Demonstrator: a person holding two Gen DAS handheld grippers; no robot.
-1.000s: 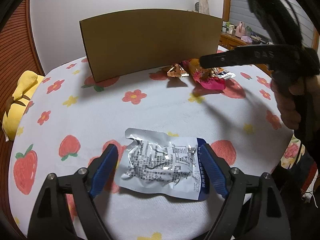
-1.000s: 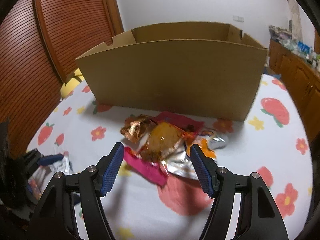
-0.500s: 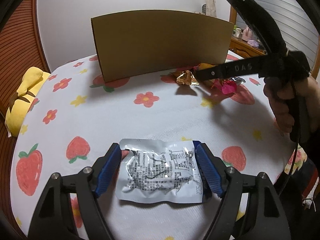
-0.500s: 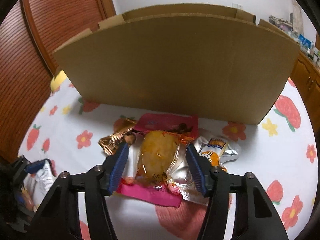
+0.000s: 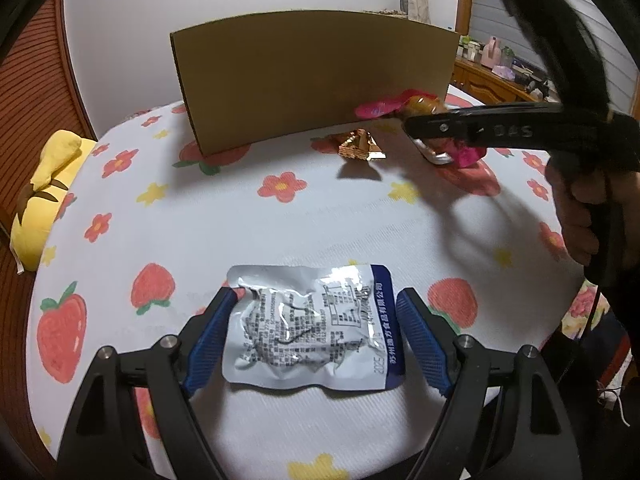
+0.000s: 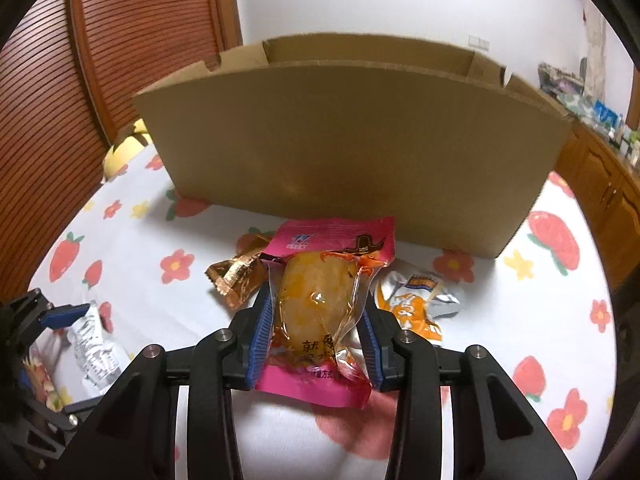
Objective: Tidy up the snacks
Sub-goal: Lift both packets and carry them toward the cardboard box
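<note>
Snacks number four in the pictures, and two of them are at the hand-held grippers. The pink packet [image 6: 320, 312], with a yellow-orange piece inside, is pinched between the blue pads of the right hand-held gripper [image 6: 316, 336]; its lower edge hangs over the cloth and the top of it points toward the box. Just to the left of this gripper lies one golden-brown wrapper [image 6: 236, 280], and just to the right one silver and orange packet [image 6: 416, 308]; both rest on the bench [image 6: 520, 320], which carries a white cloth with strawberries and flowers.

The left hand-held gripper [image 5: 316, 336] is spread wide. One silver pouch [image 5: 312, 328] with a blue edge and dark print lies flat between its two blue pads; the left pad is touching or almost touching the pouch, and a small gap shows at the right pad. Beyond both grippers stands one cardboard box [image 6: 352, 140], open at the top, with its long wall toward the cameras. Far to the left of the left gripper, at the edge of the bench, lies one yellow soft toy [image 5: 44, 184]. In the left wrist view the right hand [image 5: 592, 216] holds the black handle of its gripper.
</note>
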